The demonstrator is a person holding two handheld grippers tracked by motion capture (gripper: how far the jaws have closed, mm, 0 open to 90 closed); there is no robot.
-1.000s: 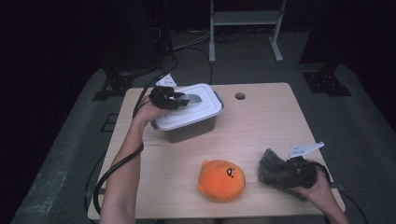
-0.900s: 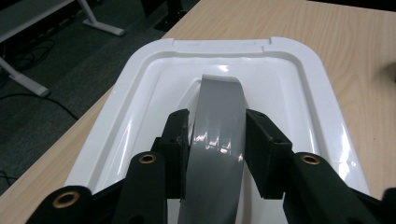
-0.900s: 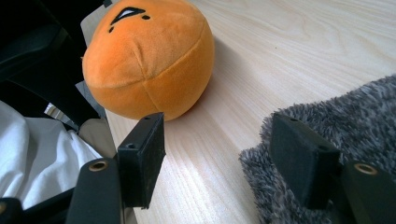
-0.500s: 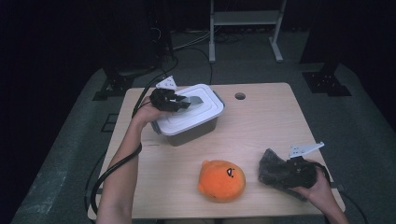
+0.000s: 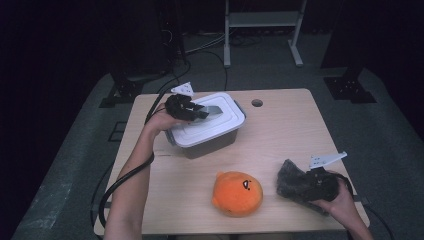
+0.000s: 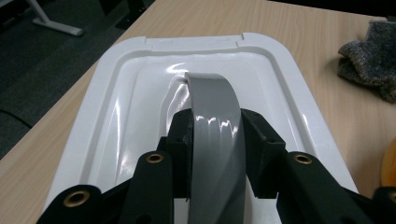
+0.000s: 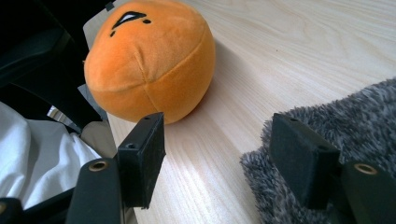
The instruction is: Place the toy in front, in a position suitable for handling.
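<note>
Grey handle (image 6: 212, 126) on the white lid (image 5: 207, 122) is now clamped in my left gripper (image 6: 215, 140), jaws just closed, lid ready to lift; my right gripper (image 7: 224, 161) rests apart.

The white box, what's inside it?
The white lid covers the box, so its inside is hidden. On top, the left tool pinches the lid's grey handle.

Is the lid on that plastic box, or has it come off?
On. The white lid sits flat across the grey box, and the left gripper's fingers clamp its grey handle.
</note>
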